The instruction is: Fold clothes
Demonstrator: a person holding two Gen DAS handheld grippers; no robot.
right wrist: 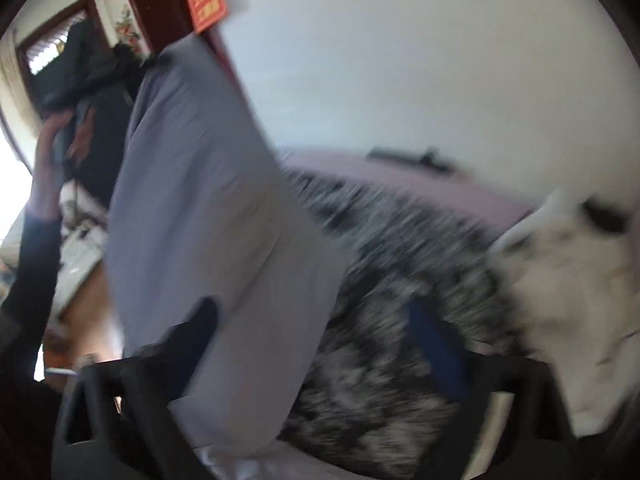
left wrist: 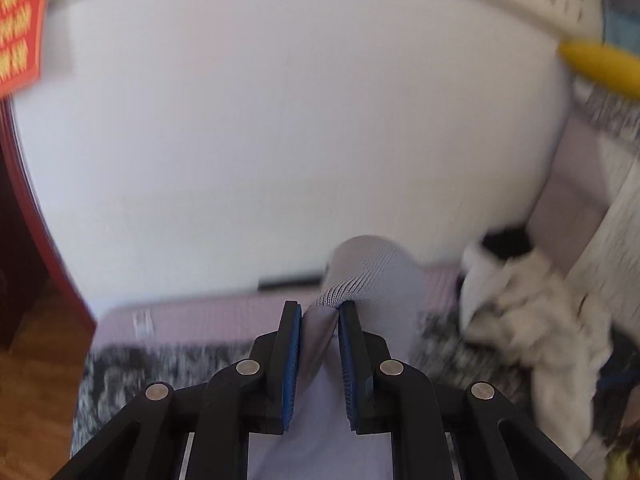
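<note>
A pale grey garment (left wrist: 372, 272) with a ribbed hem is pinched between the blue pads of my left gripper (left wrist: 320, 308), which is shut on it and held up in the air. In the right wrist view the same grey garment (right wrist: 200, 200) hangs as a long panel from a raised hand (right wrist: 44, 148) at the upper left. My right gripper (right wrist: 312, 308) is open, its fingers wide apart. The cloth's lower part lies over the left finger (right wrist: 200, 320) and falls between the two. Both views are blurred by motion.
A black-and-white speckled blanket (right wrist: 400, 260) covers a bed with a pink sheet (right wrist: 380, 172). A heap of white fluffy clothes (right wrist: 568, 280) lies to the right. A white wall stands behind, with a dark red door frame (right wrist: 144, 4) and wooden floor (left wrist: 28, 380) to the left.
</note>
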